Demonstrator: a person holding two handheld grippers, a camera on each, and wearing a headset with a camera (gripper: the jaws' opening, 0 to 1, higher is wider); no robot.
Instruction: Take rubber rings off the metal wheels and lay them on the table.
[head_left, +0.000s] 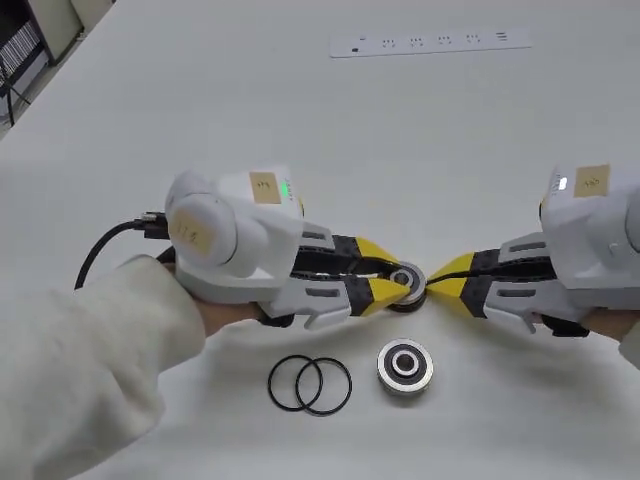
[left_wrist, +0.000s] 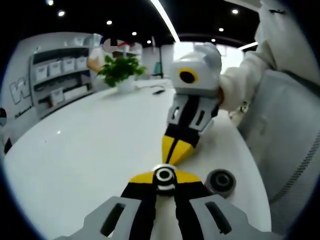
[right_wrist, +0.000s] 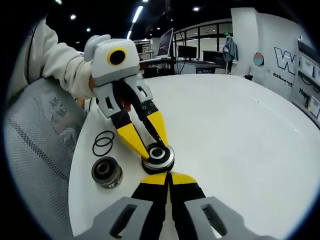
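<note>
My left gripper (head_left: 403, 284) reaches in from the left and is shut on a metal wheel (head_left: 409, 276), held just above the white table (head_left: 300, 110). A dark rubber ring runs round that wheel (right_wrist: 158, 155). The right gripper (head_left: 432, 283) comes from the right, its yellow tips shut and touching the wheel's rim; whether they pinch the ring is hidden. In the right gripper view its own tips (right_wrist: 170, 176) meet at the wheel's near edge. Two loose black rubber rings (head_left: 310, 384) lie overlapping on the table. A second wheel (head_left: 405, 366) lies flat beside them.
A white power strip (head_left: 430, 42) lies at the table's far side. A black cable (head_left: 100, 250) trails from the left gripper. A potted plant (left_wrist: 119, 70) stands at the far end of the table. A mesh chair back (right_wrist: 40, 150) is close by.
</note>
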